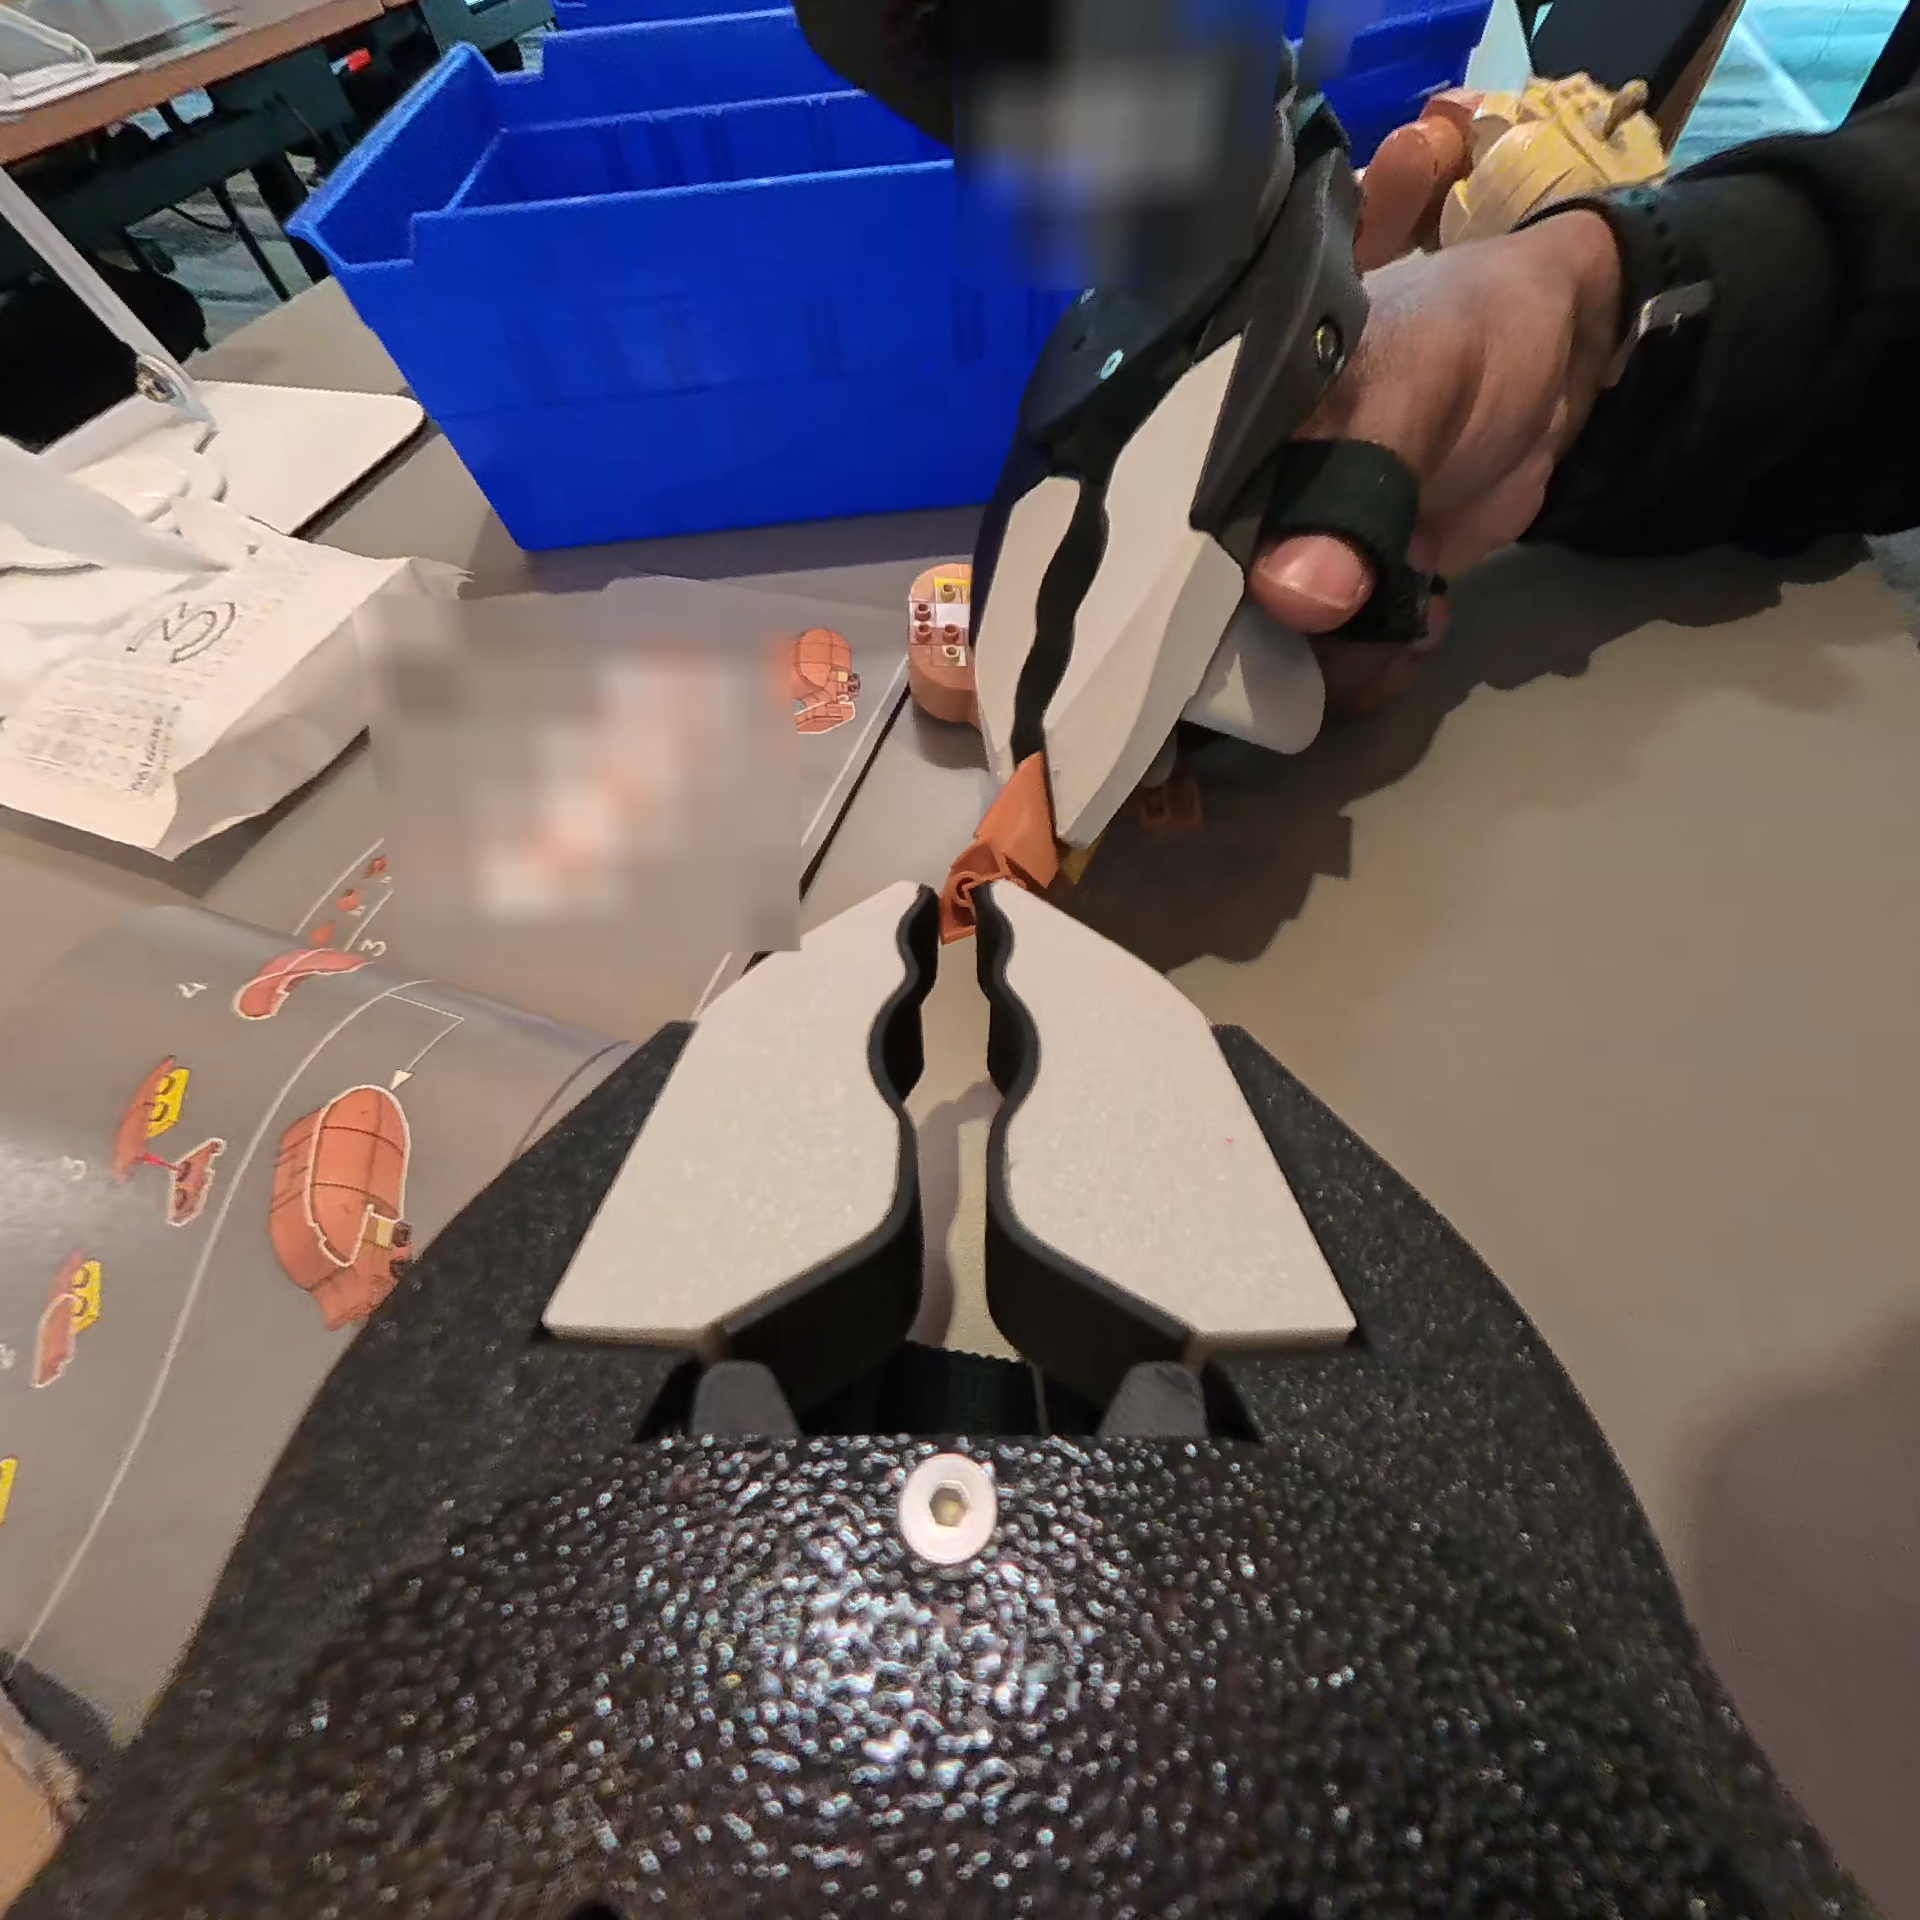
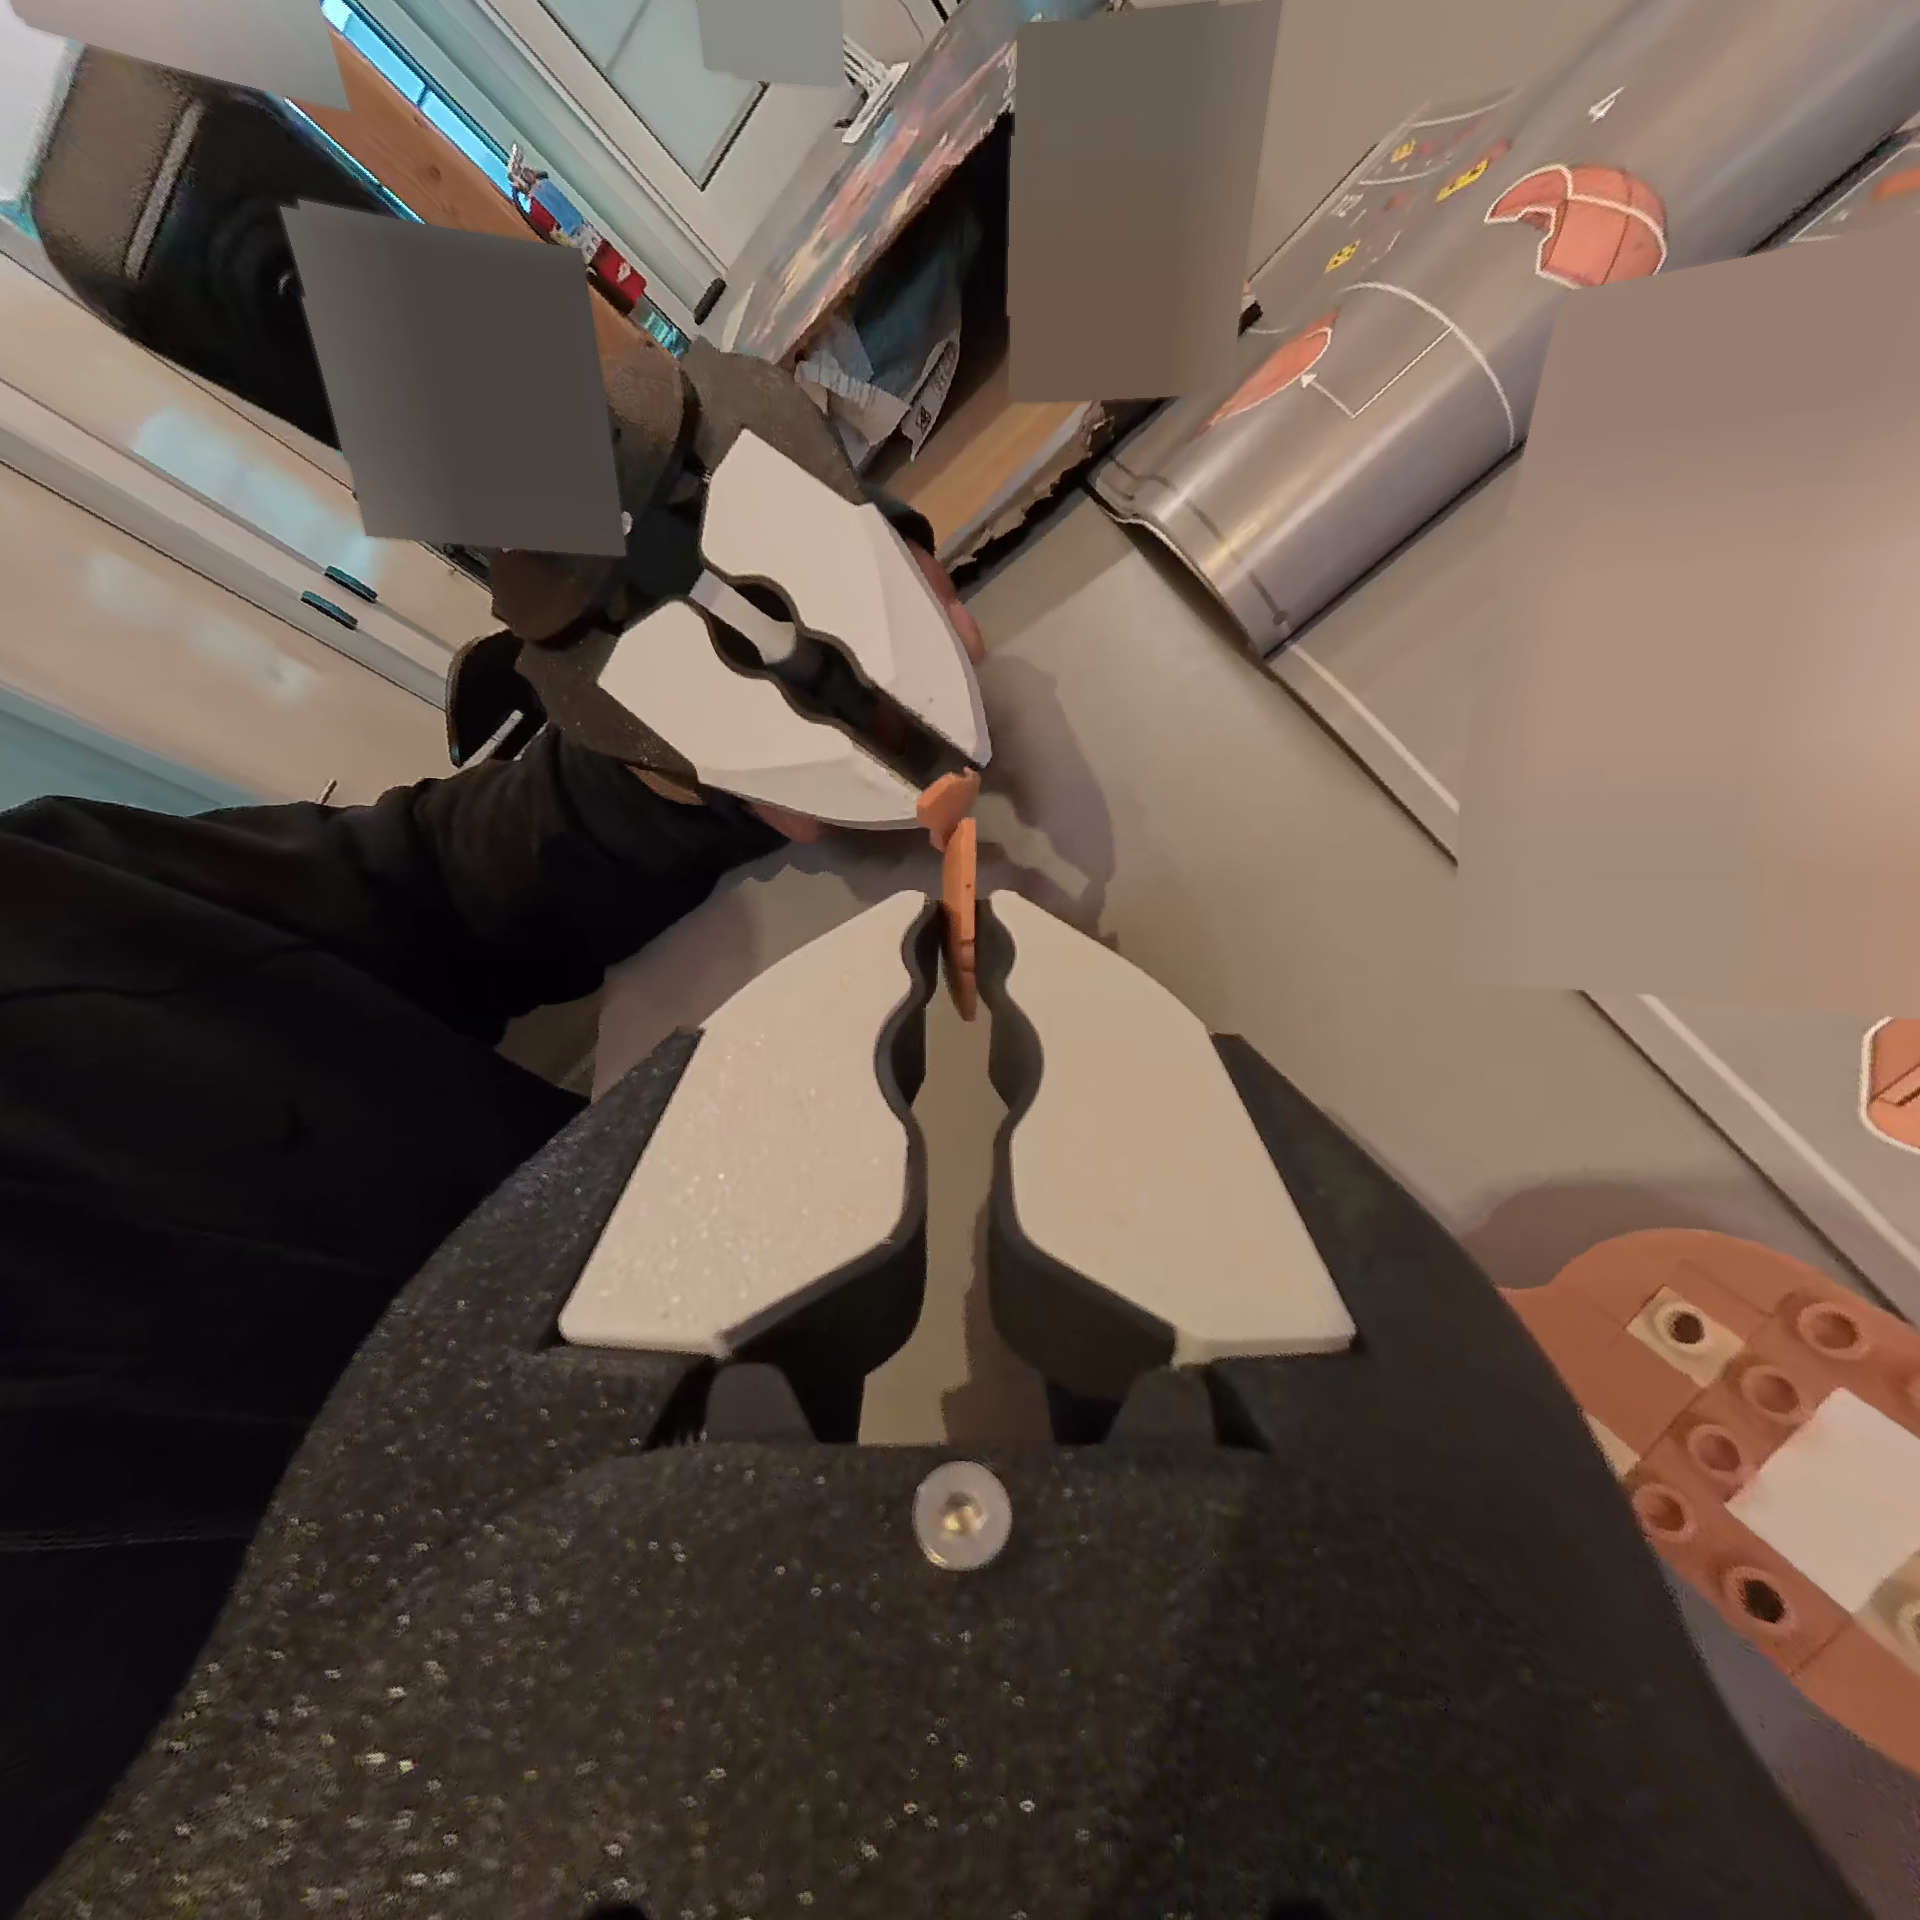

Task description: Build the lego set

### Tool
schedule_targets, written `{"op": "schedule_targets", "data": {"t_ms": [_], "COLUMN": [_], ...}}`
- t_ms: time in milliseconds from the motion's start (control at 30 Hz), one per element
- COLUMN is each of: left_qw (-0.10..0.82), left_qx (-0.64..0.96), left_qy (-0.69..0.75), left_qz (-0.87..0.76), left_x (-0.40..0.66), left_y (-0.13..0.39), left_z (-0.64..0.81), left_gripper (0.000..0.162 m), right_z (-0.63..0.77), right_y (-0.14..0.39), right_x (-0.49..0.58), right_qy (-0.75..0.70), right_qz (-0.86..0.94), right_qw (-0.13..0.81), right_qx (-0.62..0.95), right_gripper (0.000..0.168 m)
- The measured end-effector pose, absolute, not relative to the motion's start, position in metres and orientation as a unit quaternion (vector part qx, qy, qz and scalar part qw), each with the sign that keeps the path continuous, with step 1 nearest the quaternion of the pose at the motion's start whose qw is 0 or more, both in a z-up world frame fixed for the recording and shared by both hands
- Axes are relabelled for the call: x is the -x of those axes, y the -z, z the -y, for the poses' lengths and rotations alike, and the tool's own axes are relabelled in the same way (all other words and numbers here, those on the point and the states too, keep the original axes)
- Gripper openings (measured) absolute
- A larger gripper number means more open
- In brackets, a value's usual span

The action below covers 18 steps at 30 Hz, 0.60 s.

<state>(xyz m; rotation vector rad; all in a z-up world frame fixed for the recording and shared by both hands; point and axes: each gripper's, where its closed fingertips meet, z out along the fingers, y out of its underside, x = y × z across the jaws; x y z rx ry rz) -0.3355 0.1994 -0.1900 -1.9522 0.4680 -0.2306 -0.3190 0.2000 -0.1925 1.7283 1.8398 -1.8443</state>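
While a grey tabletop carries blue bins, an open instruction booklet and a printed paper bag, both tools meet above it. The left hand-held gripper pinches one brown brick; the right hand-held gripper is narrowed on another brown piece, the two touching. A half-built brown model lies nearby.

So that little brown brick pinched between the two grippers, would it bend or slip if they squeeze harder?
The brown brick looks like hard moulded plastic, so it probably won't bend. Only its ends are held, by the left gripper and right gripper, so it may well twist or pop out. Being so small, it is likely very light.
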Motion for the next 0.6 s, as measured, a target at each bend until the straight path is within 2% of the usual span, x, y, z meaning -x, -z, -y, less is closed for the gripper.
{"op": "schedule_targets", "data": {"t_ms": [300,600], "left_qw": [0.527,0.499], "left_qx": [0.816,0.830], "left_qy": [0.186,0.184], "left_qz": [-0.147,-0.168], "left_x": [0.334,0.329], "left_y": [0.190,0.199], "left_z": [-0.198,-0.195], "left_gripper": [0.007,0.012], "right_z": [-0.199,-0.198], "right_y": [0.190,0.186], "right_x": [0.320,0.320], "right_qy": [0.598,0.607], "right_qz": [-0.585,-0.579], "right_qw": [0.005,0.006], "right_qx": [-0.548,-0.544], "right_gripper": [0.007,0.006]}}
